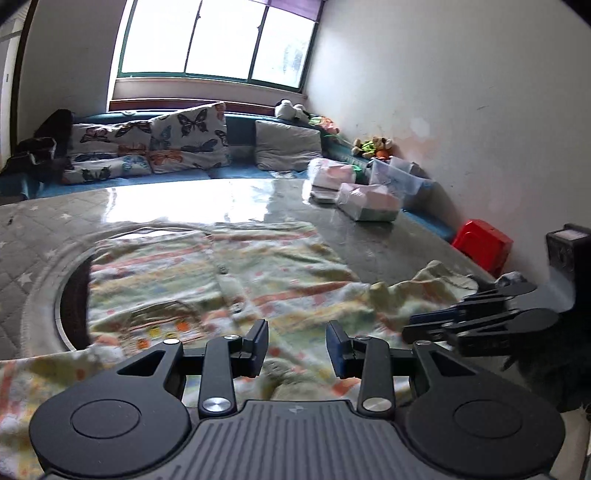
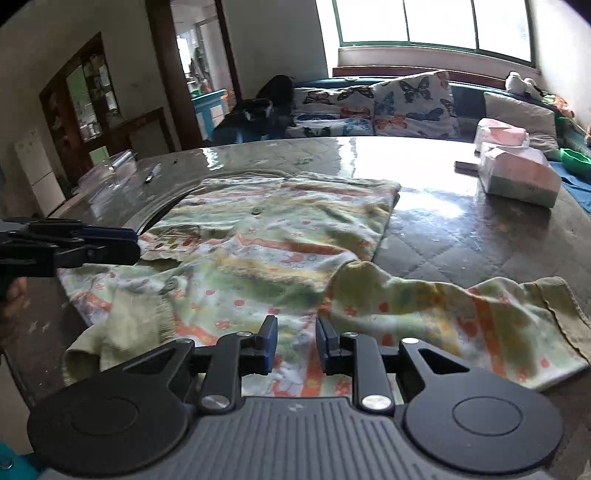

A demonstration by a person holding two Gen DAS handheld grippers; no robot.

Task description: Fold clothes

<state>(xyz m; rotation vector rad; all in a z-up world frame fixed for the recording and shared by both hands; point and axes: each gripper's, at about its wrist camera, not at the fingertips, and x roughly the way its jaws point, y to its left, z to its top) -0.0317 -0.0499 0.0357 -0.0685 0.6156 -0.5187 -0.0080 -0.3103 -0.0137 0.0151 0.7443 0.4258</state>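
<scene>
One soft, rumpled pastel-striped button shirt (image 2: 266,251) lies spread on the glossy quilted worktop (image 2: 461,236) beneath two black claws, left claw (image 1: 297,345) and right claw (image 2: 295,341), both parted, gripping nothing

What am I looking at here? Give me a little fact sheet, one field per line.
Setting: a room with a glossy quilted table
Garment: a buttoned, pastel-striped shirt spread flat, one sleeve stretched out sideways
Left gripper: open, holding nothing, above the shirt
Right gripper: open, holding nothing, above the near hem
Folding: not yet begun
Also on table: wrapped tissue packs
Background: butterfly pillows, window
</scene>
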